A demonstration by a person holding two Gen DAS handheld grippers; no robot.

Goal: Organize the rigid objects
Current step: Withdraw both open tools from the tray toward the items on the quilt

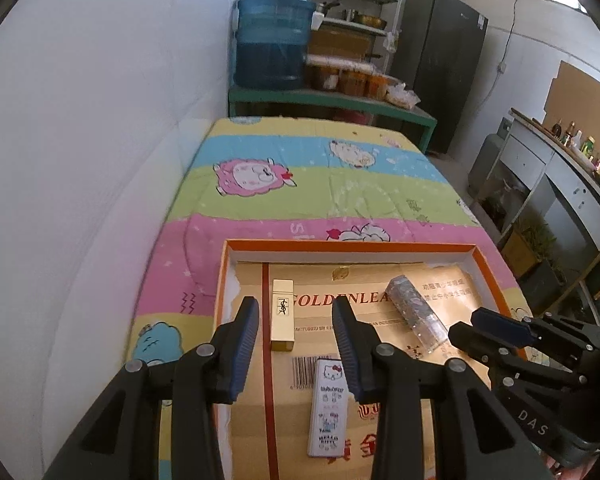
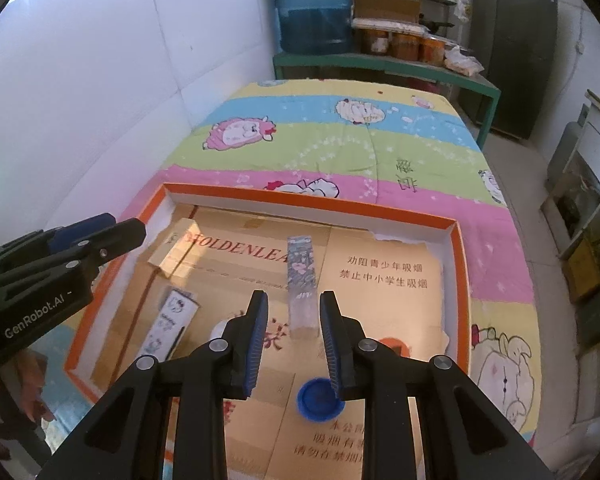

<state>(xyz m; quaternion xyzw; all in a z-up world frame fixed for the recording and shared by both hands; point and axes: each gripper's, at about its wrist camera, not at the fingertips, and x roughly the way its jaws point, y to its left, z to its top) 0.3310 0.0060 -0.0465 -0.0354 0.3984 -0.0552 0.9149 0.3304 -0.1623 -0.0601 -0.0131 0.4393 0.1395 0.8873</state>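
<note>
Both my grippers, left (image 1: pixel 296 316) and right (image 2: pixel 293 308), hover jaws apart over the orange tray (image 2: pixel 312 202), right straddling the glittery tube (image 2: pixel 302 280).

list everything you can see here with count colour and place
tray: 1, orange rim, on the quilt
cardboard liner: 1, tan, inside the tray
gold case: 1, gold, tray left
hello kitty case: 1, white, tray near side
glitter case: 1, silver floral, tray centre
cap: 1, blue, tray near edge
quilt: 1, pastel stripes, under the tray
water jug: 1, blue, far bench
left hand-held gripper: 1, black, open
right hand-held gripper: 1, black, open
</note>
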